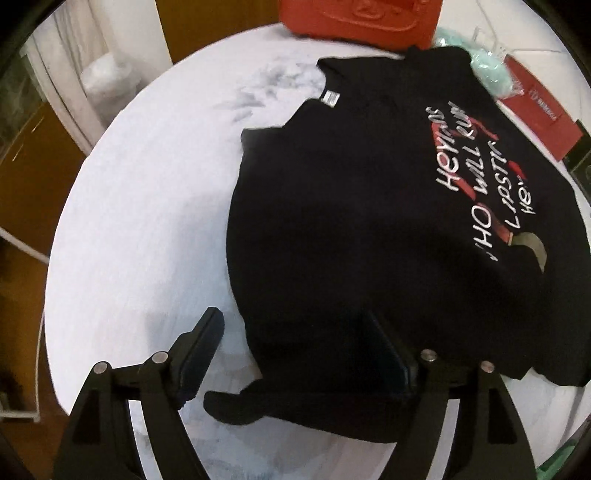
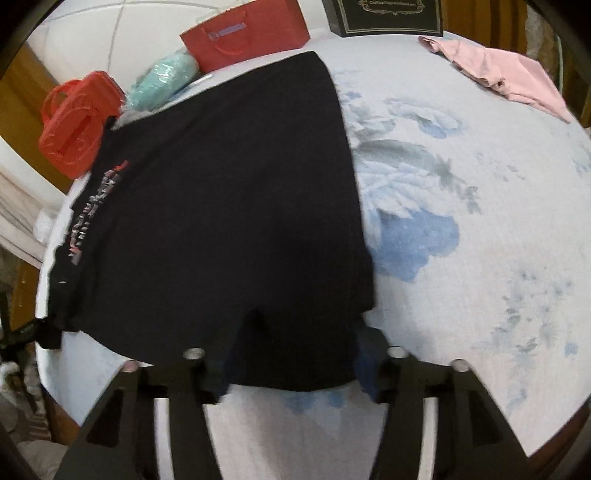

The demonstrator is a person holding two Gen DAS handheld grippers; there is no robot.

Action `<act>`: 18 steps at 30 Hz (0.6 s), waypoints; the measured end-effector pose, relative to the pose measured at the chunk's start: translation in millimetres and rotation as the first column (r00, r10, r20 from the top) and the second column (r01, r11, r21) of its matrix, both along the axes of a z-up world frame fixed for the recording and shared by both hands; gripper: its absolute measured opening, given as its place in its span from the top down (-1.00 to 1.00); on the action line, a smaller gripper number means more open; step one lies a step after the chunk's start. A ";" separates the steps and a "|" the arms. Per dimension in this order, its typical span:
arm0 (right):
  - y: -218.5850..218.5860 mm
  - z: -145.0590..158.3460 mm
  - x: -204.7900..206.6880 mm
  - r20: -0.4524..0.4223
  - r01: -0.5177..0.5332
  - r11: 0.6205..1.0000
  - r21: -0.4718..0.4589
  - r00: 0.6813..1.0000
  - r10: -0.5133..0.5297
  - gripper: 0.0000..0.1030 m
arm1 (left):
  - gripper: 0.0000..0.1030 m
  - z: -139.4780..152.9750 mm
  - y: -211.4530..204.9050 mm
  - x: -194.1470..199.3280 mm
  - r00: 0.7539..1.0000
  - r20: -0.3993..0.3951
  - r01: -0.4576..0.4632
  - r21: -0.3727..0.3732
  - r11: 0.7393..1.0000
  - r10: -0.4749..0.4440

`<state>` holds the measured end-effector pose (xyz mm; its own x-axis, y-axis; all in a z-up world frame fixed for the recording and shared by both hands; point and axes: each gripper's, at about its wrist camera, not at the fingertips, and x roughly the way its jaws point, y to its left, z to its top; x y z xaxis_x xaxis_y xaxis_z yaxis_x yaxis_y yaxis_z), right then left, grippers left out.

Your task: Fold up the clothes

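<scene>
A black T-shirt [image 1: 351, 206] with white and red lettering lies flat on a pale floral bed sheet [image 1: 140, 206]. My left gripper [image 1: 291, 321] is open wide at the shirt's near left edge. Its left finger [image 1: 203, 347] stands over bare sheet, its right finger [image 1: 388, 350] over the cloth, and a sleeve [image 1: 240, 402] sticks out below between them. In the right wrist view the same T-shirt [image 2: 229, 206] fills the left half. My right gripper [image 2: 306, 332] is open wide over the shirt's near corner, which lies slack between the fingers.
A red plastic basket [image 2: 74, 125], a teal packet [image 2: 162, 79], a red paper bag [image 2: 243, 33] and a dark box [image 2: 388, 16] line the far side. A pink garment [image 2: 509, 77] lies at the far right. The sheet [image 2: 461, 258] right of the shirt is bare.
</scene>
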<state>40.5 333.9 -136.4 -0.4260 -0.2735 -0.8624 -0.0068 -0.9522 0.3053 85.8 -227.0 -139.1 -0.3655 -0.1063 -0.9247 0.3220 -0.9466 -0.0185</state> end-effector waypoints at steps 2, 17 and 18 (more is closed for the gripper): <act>-2.9 -0.1 -1.6 0.000 -0.003 1.000 -0.012 1.000 0.003 -0.42 | -0.52 0.1 0.2 3.9 1.000 -0.029 0.006 -0.009 1.000 -0.007; 0.1 5.7 -3.4 0.061 -0.027 0.998 0.050 0.998 0.024 0.90 | 0.75 9.2 29.1 0.0 0.998 -0.019 0.060 0.066 0.996 -0.059; 3.0 5.5 -3.8 0.061 -0.016 0.999 0.028 0.998 0.015 0.90 | 0.72 9.7 27.8 -1.4 0.998 -0.008 0.058 0.078 0.995 -0.058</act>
<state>36.7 336.9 -131.0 -0.3683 -0.2550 -0.8941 -0.0096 -0.9606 0.2779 84.4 -199.3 -129.5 -0.3741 -0.0127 -0.9273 0.2664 -0.9593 -0.0943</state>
